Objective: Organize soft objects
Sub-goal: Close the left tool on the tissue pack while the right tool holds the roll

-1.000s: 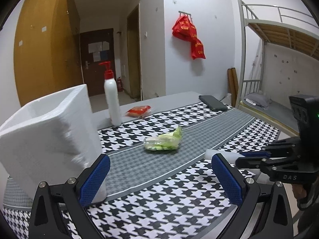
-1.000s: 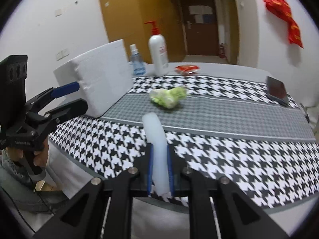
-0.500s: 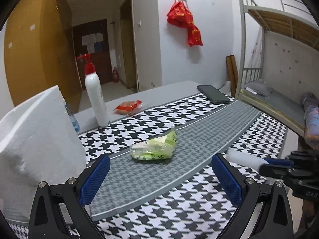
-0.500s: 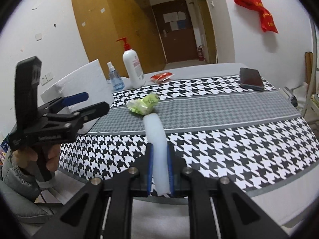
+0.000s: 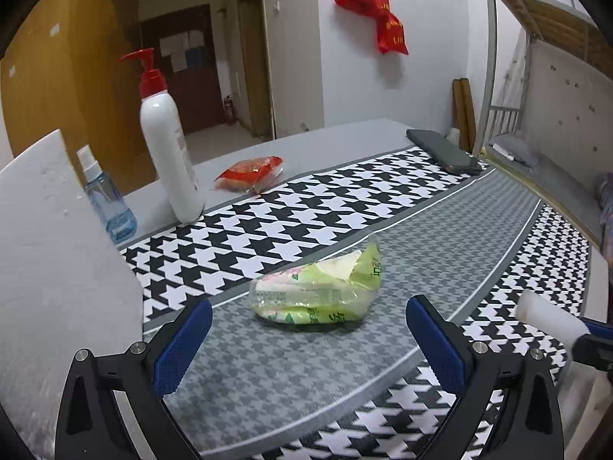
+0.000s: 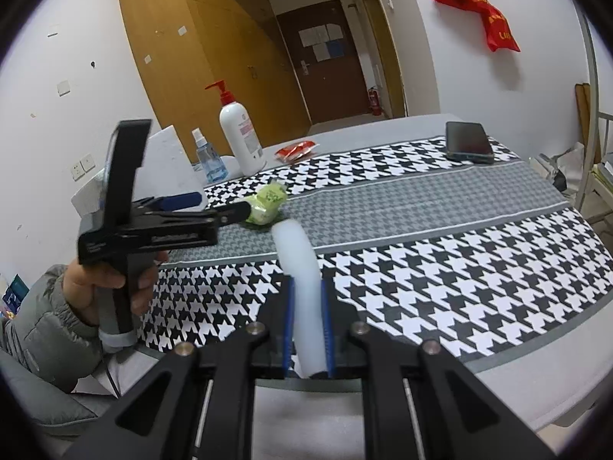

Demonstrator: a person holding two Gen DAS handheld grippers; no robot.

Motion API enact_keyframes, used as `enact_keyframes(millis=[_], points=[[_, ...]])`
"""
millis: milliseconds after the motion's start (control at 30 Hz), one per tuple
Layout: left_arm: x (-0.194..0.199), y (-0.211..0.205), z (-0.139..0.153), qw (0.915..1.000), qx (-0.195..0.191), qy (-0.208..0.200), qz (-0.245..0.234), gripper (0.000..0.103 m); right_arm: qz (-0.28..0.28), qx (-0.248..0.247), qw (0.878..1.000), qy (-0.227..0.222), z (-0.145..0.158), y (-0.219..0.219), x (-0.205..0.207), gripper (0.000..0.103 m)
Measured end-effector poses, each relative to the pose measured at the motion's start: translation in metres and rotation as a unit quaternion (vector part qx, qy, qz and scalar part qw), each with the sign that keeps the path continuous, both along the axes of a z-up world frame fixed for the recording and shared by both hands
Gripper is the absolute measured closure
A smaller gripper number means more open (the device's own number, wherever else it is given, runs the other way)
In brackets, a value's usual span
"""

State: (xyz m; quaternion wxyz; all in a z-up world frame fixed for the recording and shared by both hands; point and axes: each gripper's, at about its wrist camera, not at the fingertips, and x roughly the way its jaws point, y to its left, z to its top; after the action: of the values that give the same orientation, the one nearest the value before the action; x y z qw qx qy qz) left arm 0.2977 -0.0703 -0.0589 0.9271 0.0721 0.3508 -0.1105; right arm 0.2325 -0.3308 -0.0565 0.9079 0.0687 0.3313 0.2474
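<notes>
A green plastic packet (image 5: 320, 291) lies on the grey band of the houndstooth tablecloth (image 5: 345, 207); it also shows in the right wrist view (image 6: 268, 207). My left gripper (image 5: 308, 341) is open, its blue pads just short of the packet on either side. My right gripper (image 6: 308, 329) is shut on a white foam tube (image 6: 302, 268), held above the table's near edge; the tube's end shows in the left wrist view (image 5: 548, 316). A white foam block (image 5: 57, 276) stands at the left. A red snack packet (image 5: 251, 168) lies further back.
A white pump bottle (image 5: 168, 153) and a small blue spray bottle (image 5: 107, 199) stand behind the foam block. A black phone (image 5: 444, 151) lies at the far right of the cloth. A bunk bed (image 5: 555, 76) stands to the right.
My left gripper has swung right, away from the foam block, and closed in on the green packet. My right gripper has drawn back and up with the foam tube still held.
</notes>
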Motion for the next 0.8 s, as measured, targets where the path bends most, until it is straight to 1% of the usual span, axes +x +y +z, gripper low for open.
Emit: enact_keyframes(millis=[233,333,433,567,667,800], points=[[0.017,-0.001,-0.005,0.9998,-0.009,0.016,0.003,0.002,0.0,0.009,1.0,-0.006,0.003,0.0,0.002,0.087],[0.022,-0.006,-0.007,0.9998,-0.002,0.02,-0.001,0.002,-0.001,0.014,1.0,-0.007,0.004,0.0,0.004,0.087],[0.028,-0.009,-0.011,0.9993,-0.006,0.037,-0.007,0.002,-0.003,0.014,1.0,-0.005,0.005,0.0,0.006,0.087],[0.033,-0.01,-0.014,0.9991,-0.004,0.041,-0.006,0.002,-0.001,0.013,1.0,-0.007,0.005,0.0,0.006,0.087],[0.037,-0.01,-0.017,0.9986,-0.006,0.053,-0.007,0.008,-0.001,0.015,1.0,-0.007,0.004,-0.001,0.005,0.087],[0.041,-0.011,-0.02,0.9979,-0.005,0.064,-0.01,0.021,-0.003,0.017,1.0,-0.005,0.004,-0.002,0.006,0.087]])
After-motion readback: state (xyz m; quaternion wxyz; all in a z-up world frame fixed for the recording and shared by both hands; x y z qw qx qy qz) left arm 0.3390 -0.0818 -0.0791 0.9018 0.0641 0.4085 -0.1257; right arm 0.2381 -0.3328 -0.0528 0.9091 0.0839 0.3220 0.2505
